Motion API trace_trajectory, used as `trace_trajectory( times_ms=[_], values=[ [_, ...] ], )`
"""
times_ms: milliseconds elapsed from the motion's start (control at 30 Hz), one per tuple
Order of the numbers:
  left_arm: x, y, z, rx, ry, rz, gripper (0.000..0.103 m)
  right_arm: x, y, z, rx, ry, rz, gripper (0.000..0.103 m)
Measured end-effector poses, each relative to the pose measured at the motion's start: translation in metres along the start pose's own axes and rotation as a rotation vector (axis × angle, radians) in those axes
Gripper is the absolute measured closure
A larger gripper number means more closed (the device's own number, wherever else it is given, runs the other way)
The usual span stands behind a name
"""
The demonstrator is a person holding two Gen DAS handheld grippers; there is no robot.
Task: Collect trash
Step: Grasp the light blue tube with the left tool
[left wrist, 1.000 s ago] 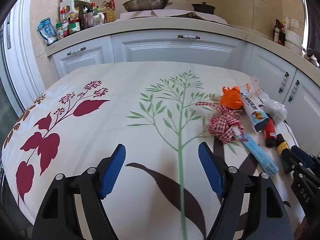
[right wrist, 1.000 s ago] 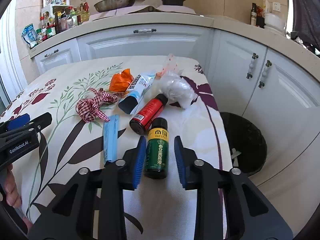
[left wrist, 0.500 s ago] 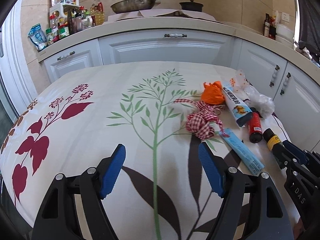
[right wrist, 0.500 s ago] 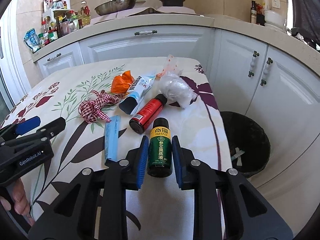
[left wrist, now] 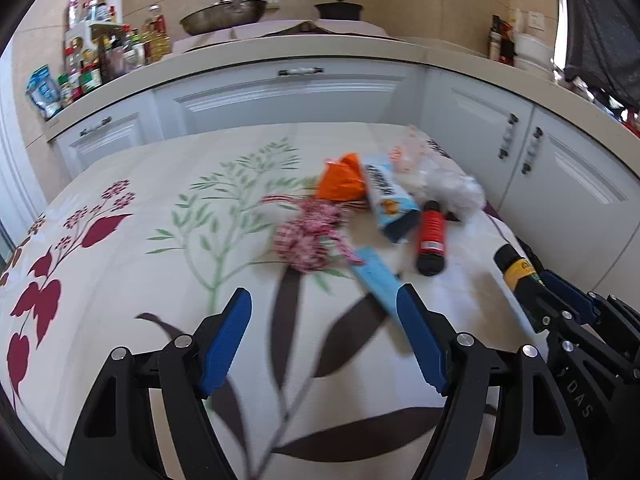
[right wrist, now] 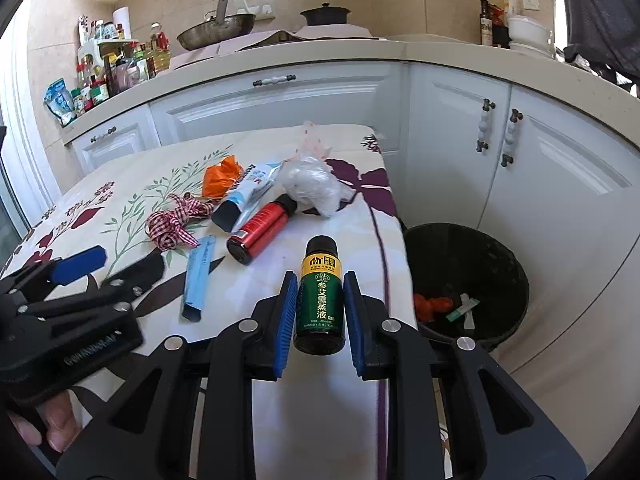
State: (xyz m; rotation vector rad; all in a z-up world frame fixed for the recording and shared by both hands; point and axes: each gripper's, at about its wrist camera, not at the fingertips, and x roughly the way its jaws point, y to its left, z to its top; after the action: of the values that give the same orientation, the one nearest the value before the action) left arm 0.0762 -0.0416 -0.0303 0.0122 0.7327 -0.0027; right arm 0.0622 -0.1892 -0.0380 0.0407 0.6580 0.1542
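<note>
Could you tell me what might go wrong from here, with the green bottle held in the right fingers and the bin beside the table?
The green bottle sits between the right gripper fingers only at its lower body, so it could tilt or slip before reaching the black bin. The bin stands low beside the table, so an early release may miss its rim. The open left gripper is near the blue strip and could nudge it.

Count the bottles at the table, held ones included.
2. A green bottle is clamped in the right hand-held gripper; a red bottle lies on the table beside the blue box.
</note>
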Motion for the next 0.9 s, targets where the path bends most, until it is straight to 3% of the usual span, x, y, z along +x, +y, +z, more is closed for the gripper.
trace_trajectory(
  times_ms=[233,300,433,567,900],
  values=[
    [0.011,-0.024,-0.002,0.041,0.038,-0.008,0.030,-0.005,-0.018,-0.004,0.038,-0.013,0.003,0.080],
    [0.015,-0.026,-0.002,0.046,0.052,-0.007,0.036,-0.006,-0.021,-0.004,0.045,-0.016,0.008,0.080],
    [0.022,-0.026,-0.004,0.048,0.090,-0.021,0.065,-0.007,-0.023,-0.003,0.049,-0.022,0.020,0.080],
    [0.019,-0.027,-0.008,0.073,0.075,-0.026,0.087,-0.007,-0.023,-0.004,0.048,-0.023,0.027,0.080],
    [0.003,-0.024,-0.011,0.088,0.015,-0.032,0.092,-0.010,-0.020,-0.005,0.038,-0.032,0.018,0.080]
  ],
)
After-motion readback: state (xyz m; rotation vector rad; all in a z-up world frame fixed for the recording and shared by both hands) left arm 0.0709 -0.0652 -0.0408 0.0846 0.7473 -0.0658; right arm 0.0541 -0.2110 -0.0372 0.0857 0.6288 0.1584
